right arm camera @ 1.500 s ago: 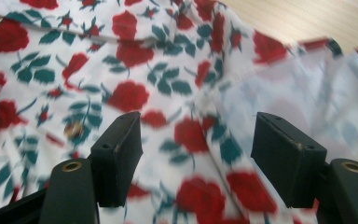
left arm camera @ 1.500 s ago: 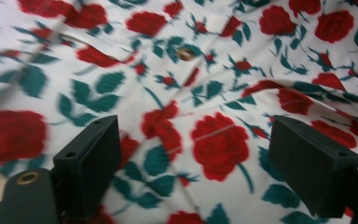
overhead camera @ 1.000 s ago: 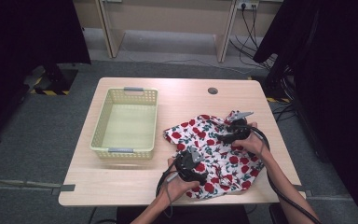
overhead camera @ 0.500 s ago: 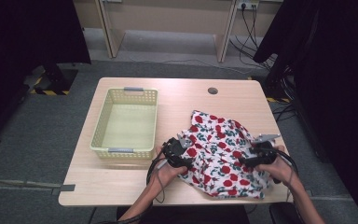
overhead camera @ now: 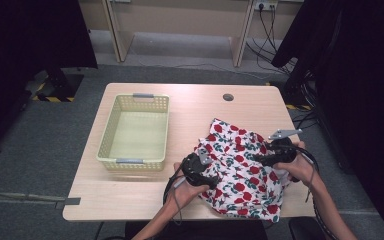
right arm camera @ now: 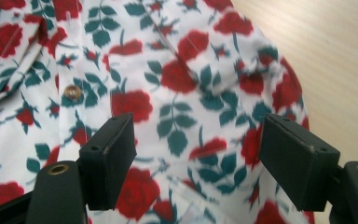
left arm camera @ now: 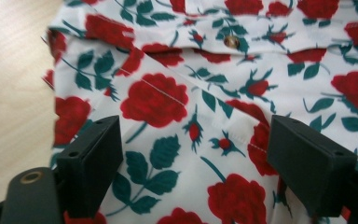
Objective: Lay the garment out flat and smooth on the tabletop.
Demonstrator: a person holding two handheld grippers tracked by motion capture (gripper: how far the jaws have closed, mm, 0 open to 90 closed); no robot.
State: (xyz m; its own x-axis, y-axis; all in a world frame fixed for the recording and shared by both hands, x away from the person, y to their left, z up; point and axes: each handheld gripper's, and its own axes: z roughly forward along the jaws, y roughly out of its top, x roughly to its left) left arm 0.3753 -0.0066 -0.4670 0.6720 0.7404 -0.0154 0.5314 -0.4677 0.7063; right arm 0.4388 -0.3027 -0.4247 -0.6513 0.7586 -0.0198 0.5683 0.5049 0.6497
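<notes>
1. The shirt [overhead camera: 240, 172] (white, printed with red roses and green leaves) lies crumpled on the near right part of the table [overhead camera: 130, 200]; its near hem reaches the table's near edge and its right side runs to the right edge

2. The left gripper [overhead camera: 203, 167] sits at the shirt's left border with its jaws spread wide; in the left gripper view the cloth [left arm camera: 205, 116] lies flat between and beyond the jaws, and neither pad pinches it

3. The right gripper [overhead camera: 266, 156] is over the shirt's right half, near the table's right edge; its jaws have just been opening and now stand apart, with cloth [right arm camera: 186, 102] under them but none clamped

4. A basket [overhead camera: 108, 145] (pale yellow, with nothing inside it) stands on the left half of the table, well apart from the shirt; a strip of bare wood separates the two

5. Open room: the far half of the table behind the shirt is bare but for a round cable hole [overhead camera: 228, 97]; the near left corner in front of the basket is bare too

6. The tabletop is light wood, smooth and level

7. Around it is grey carpet; desk legs and trailing cables [overhead camera: 270, 30] stand along the far wall, dark curtains hang at both sides, and yellow-black tape [overhead camera: 45, 92] marks the floor at the left
</notes>
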